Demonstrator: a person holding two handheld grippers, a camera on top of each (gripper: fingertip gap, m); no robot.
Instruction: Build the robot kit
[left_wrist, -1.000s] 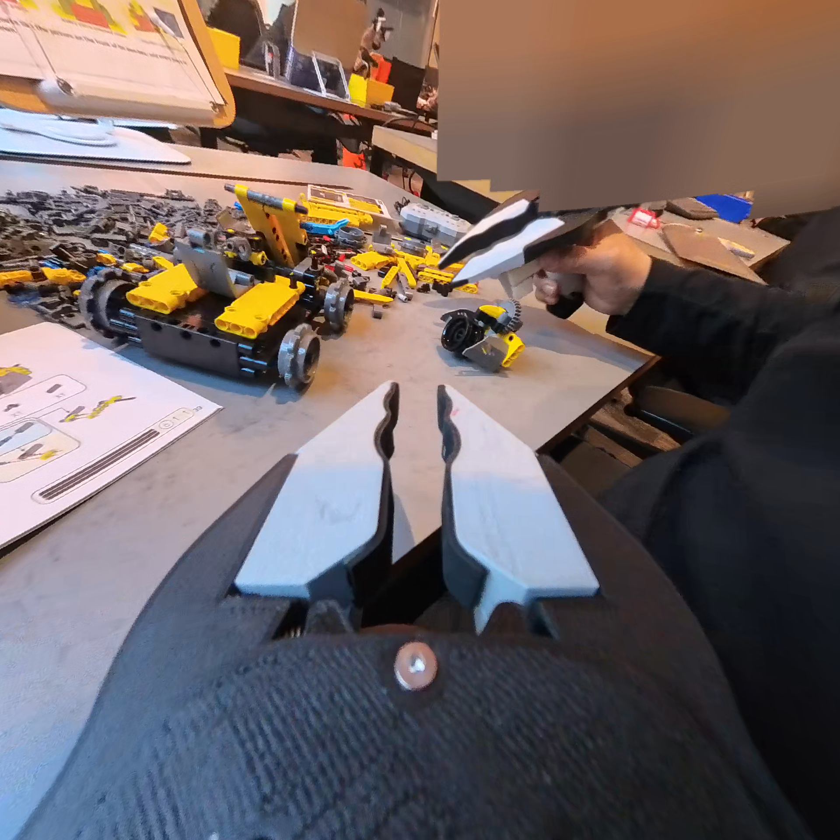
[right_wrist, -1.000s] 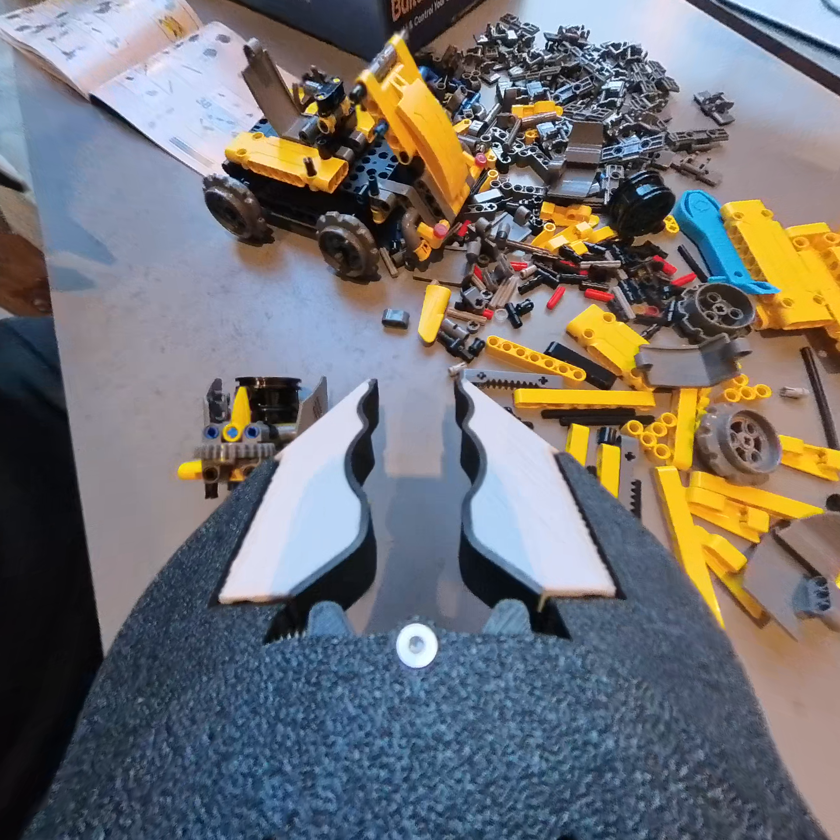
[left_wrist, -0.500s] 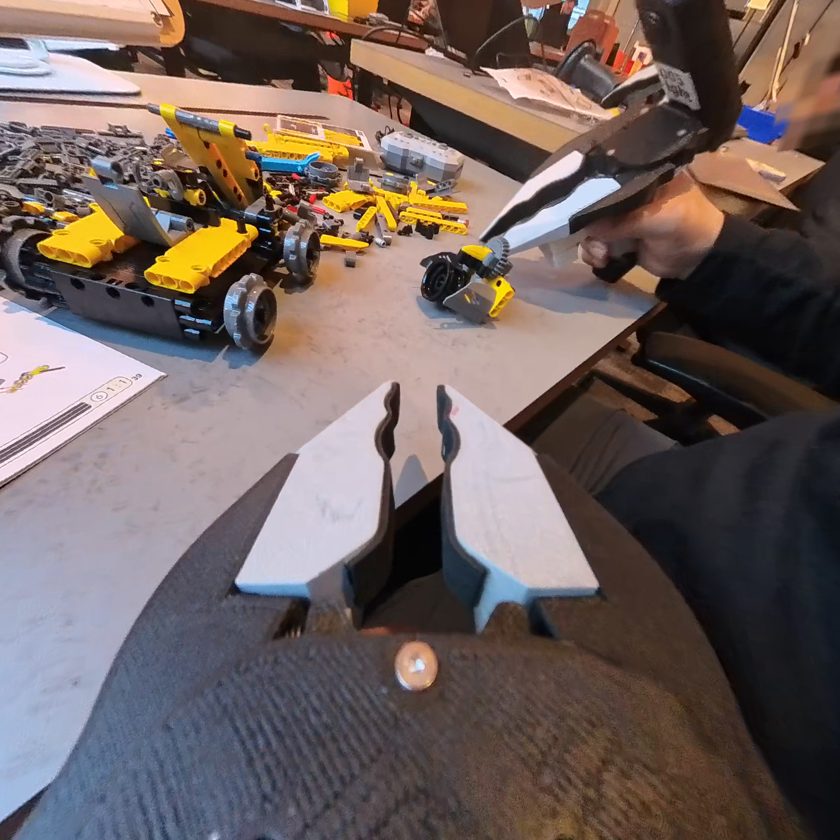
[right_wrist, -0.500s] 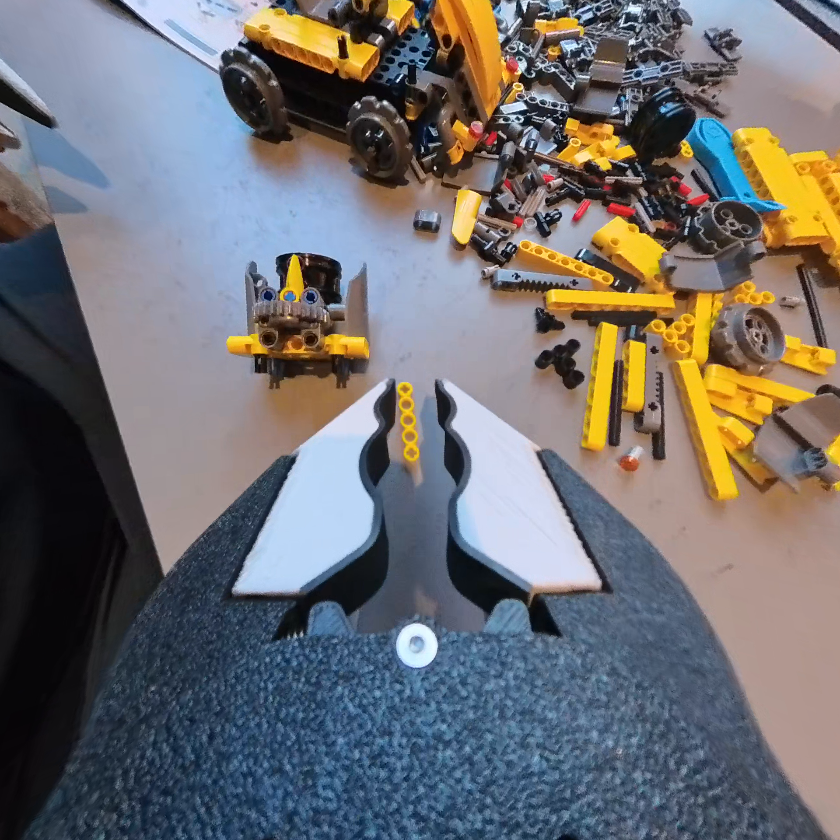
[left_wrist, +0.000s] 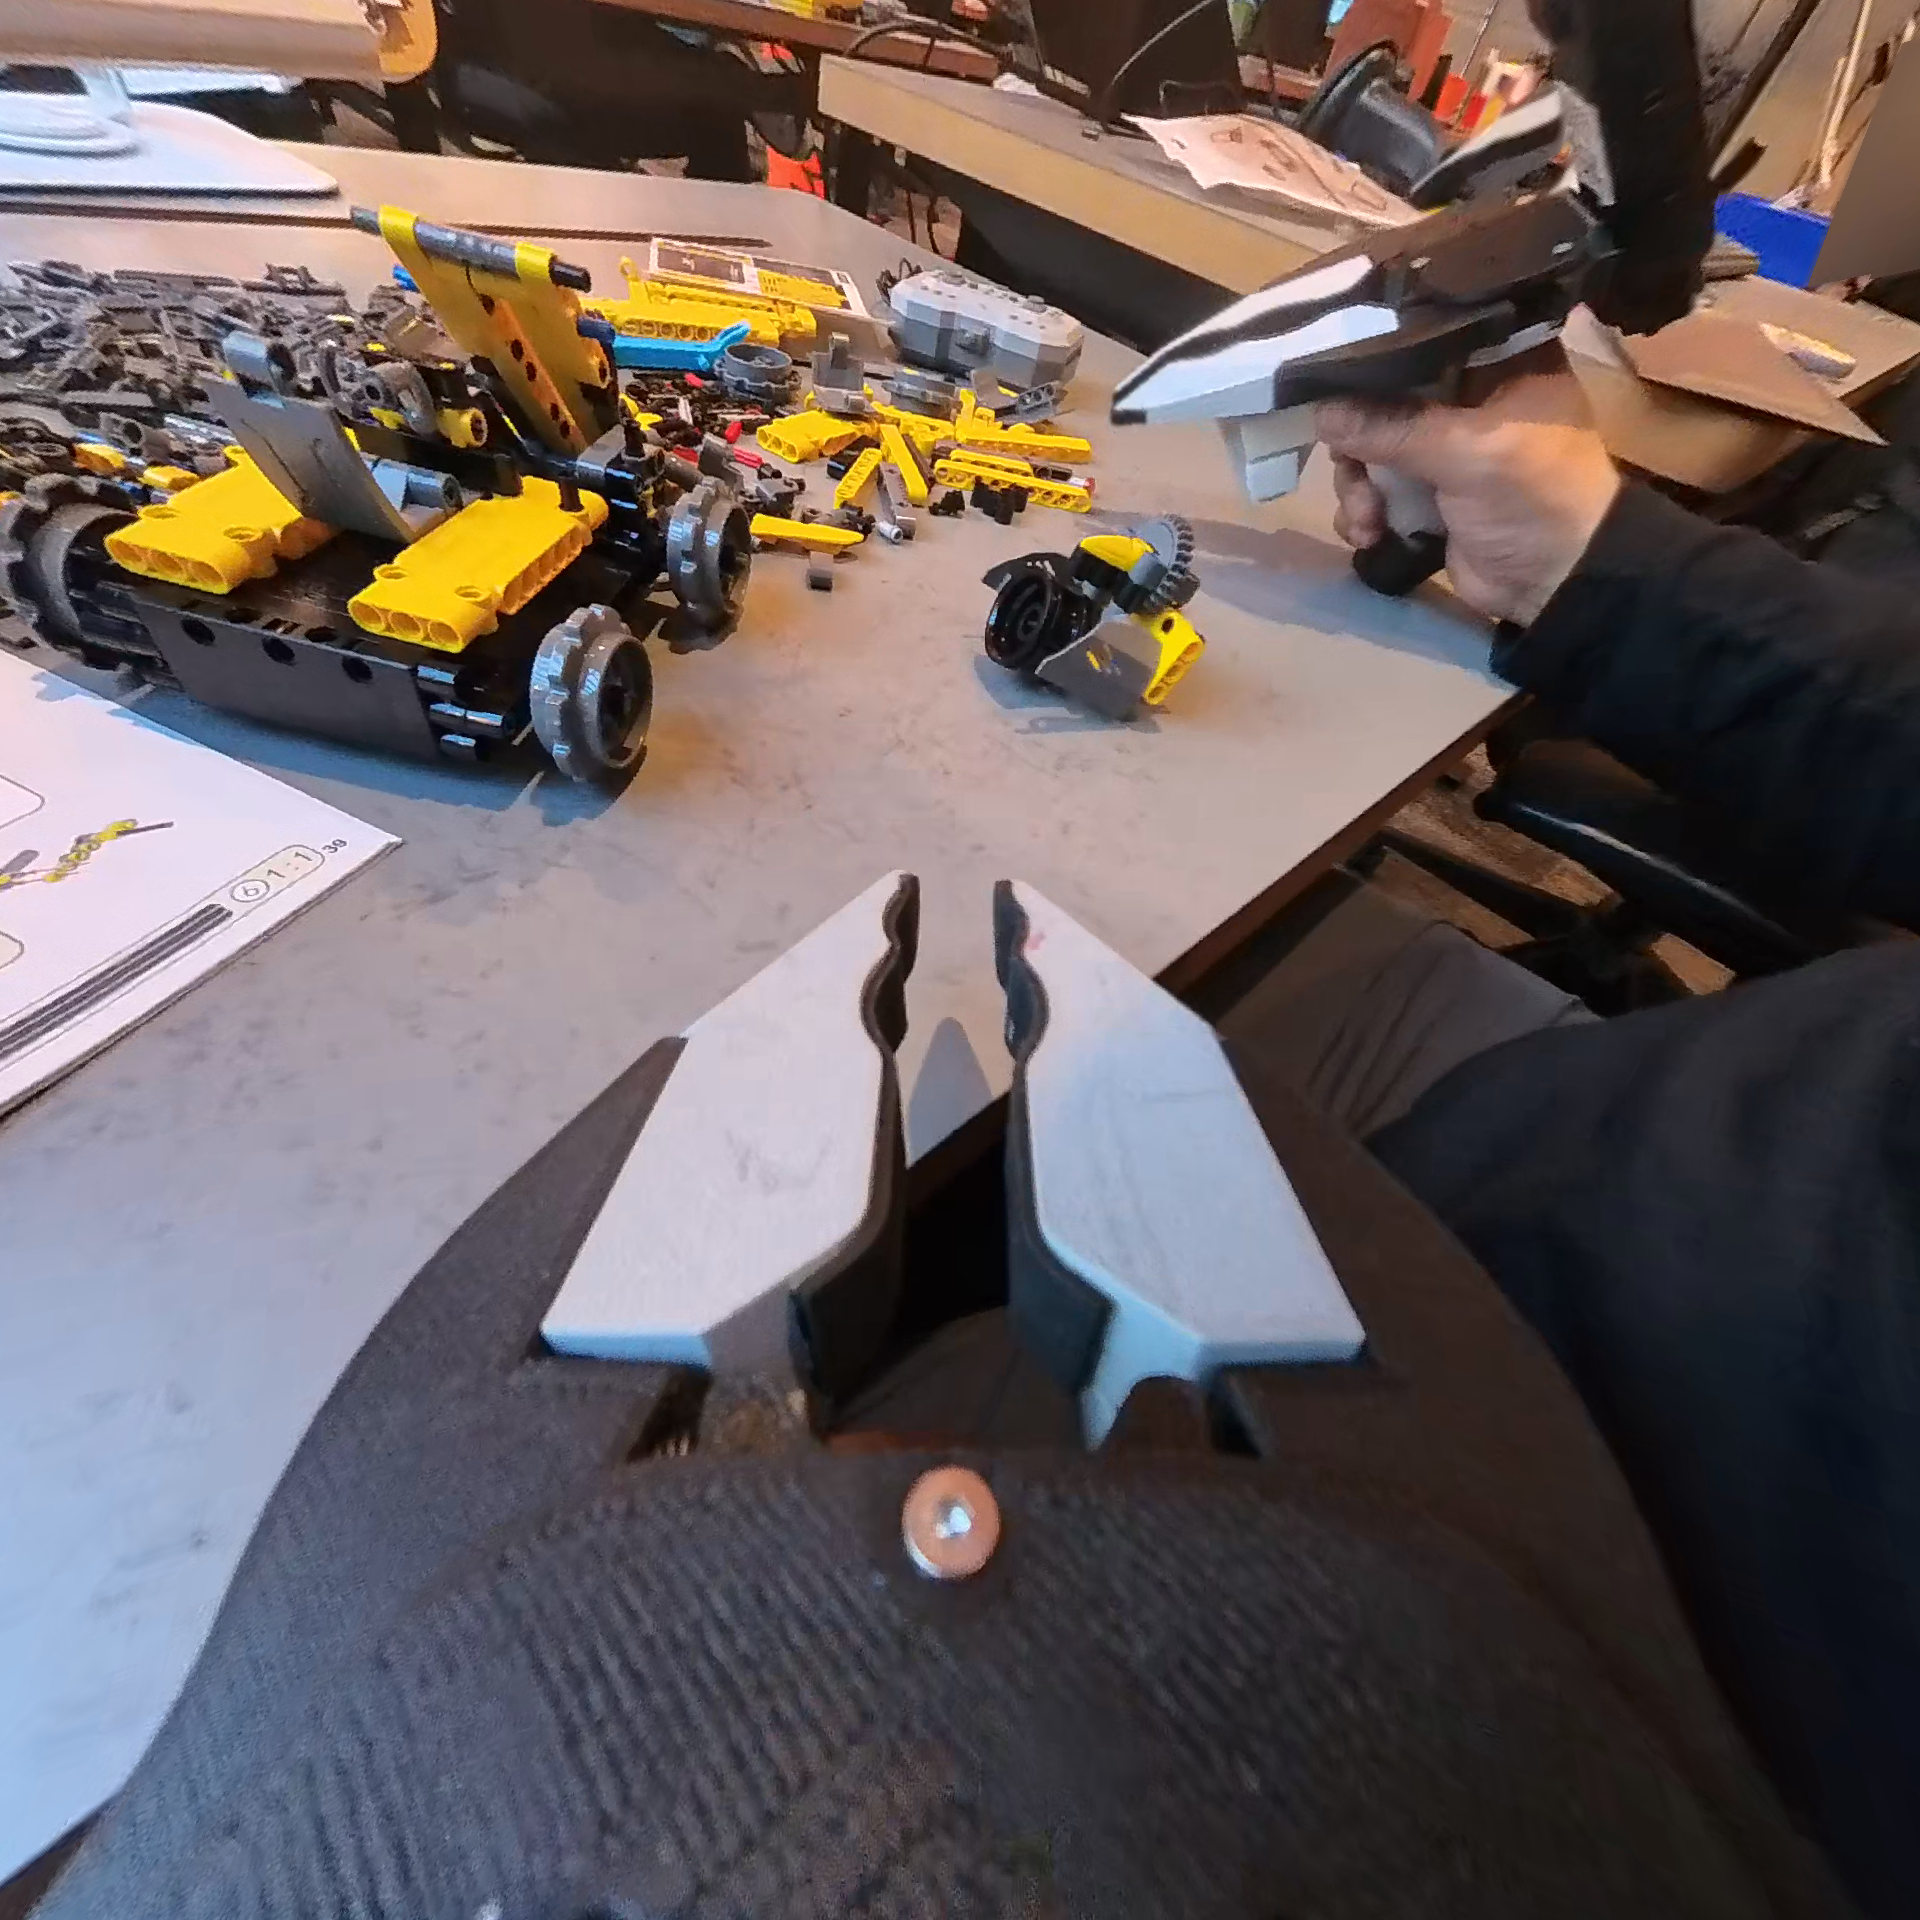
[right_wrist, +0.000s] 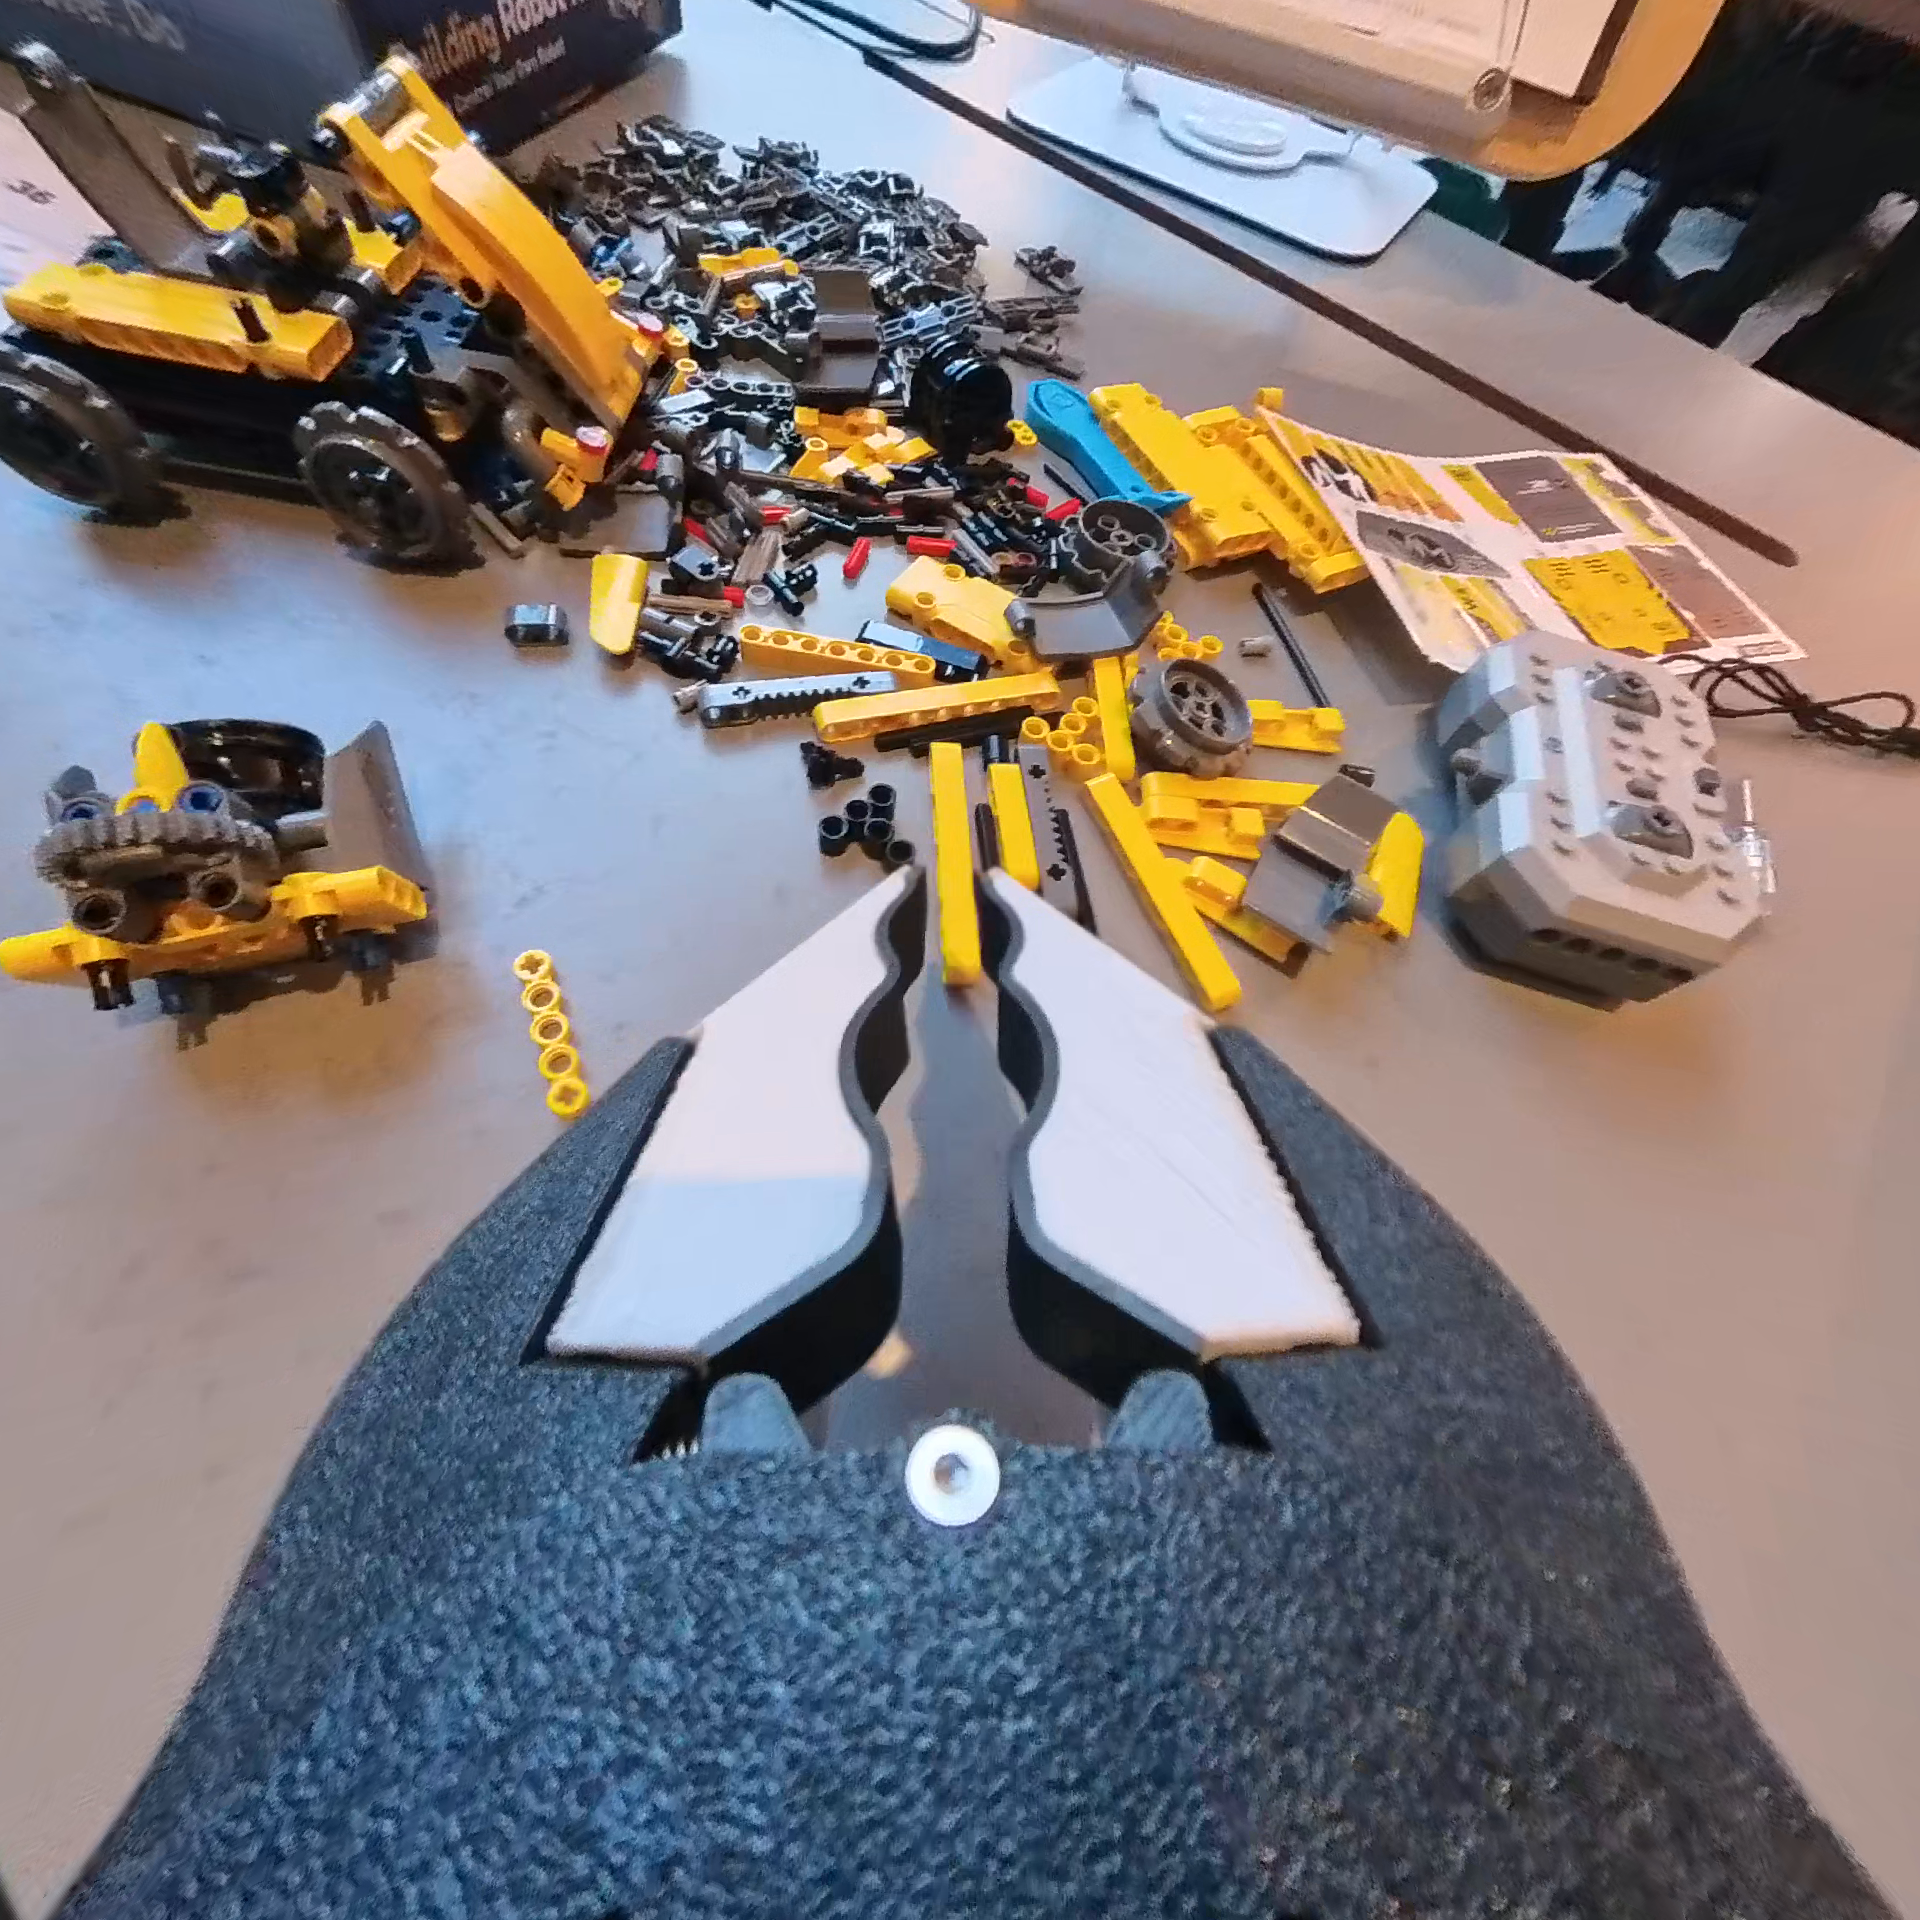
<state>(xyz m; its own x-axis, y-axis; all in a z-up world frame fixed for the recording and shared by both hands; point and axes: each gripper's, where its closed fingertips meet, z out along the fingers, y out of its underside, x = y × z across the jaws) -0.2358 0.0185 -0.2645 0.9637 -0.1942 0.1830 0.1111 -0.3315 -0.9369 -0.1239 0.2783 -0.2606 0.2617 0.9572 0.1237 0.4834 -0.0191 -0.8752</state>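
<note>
My left gripper (left_wrist: 956, 894) is shut down to a narrow slit and holds nothing. It hovers over the grey table (left_wrist: 727, 987) near its front edge. My right gripper (right_wrist: 951, 883) is also closed to a narrow slit and empty, raised above loose yellow beams (right_wrist: 951, 862). In the left wrist view a hand holds it (left_wrist: 1132, 410) above a small yellow-and-black gear assembly (left_wrist: 1091, 634). That assembly (right_wrist: 208, 862) lies to the right gripper's left. A thin yellow beam with holes (right_wrist: 551, 1034) lies on the table between them.
A half-built yellow-and-black wheeled vehicle (left_wrist: 364, 540) (right_wrist: 312, 343) stands at the back left. Beside it is a pile of loose dark and yellow parts (right_wrist: 831, 312). A grey motor block (right_wrist: 1600, 831), a sticker sheet (right_wrist: 1538, 540) and an open instruction booklet (left_wrist: 104, 914) also lie on the table. Spacing between my two grippers at the tips: around 30 cm.
The right gripper narrowed from clearly open, then rose and swung right, from beside the gear assembly to above the loose yellow beams. The thin yellow beam now lies to its left. The left gripper barely moved.
</note>
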